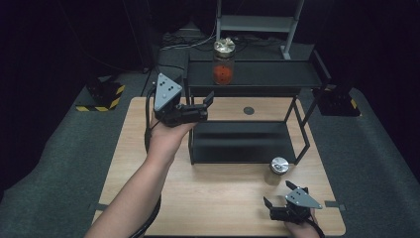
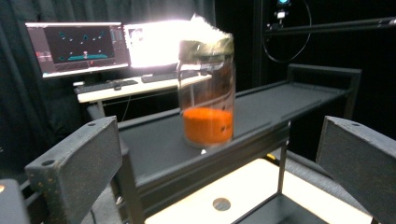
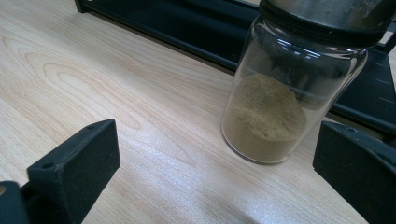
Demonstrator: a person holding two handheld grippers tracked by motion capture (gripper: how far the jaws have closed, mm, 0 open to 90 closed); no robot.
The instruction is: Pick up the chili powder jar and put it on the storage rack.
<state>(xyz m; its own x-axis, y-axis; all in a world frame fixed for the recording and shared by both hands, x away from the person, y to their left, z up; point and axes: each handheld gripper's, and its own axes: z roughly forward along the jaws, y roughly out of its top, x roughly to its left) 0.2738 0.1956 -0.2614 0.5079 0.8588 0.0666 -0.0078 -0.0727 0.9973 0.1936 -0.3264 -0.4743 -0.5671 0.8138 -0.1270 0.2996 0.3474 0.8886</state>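
Jars are what I'm working around: nearest me, the tan jar (image 1: 278, 170) stands upright on the pale wood-grain table (image 1: 208, 198), just in front of the black metal shelf (image 1: 247, 144). It is clear round glass with a shiny metal lid, holding a mound of fine tan powder (image 3: 266, 121). My right gripper (image 1: 282, 198) sits low at the table's near edge, its flat matte black jaws spread wide and empty, the jar just ahead and not touched. Farther off, my left gripper (image 1: 205, 105) is raised by the shelf's left post, jaws also wide apart with nothing between them, a grey three-cornered plate (image 1: 165, 90) on top. Beyond it, the red jar (image 1: 223, 62) stands upright on the shelf's top deck, clear glass, orange-red powder in its bottom and a crinkled shiny cap. Behind, two monitors (image 2: 79, 46) glow.
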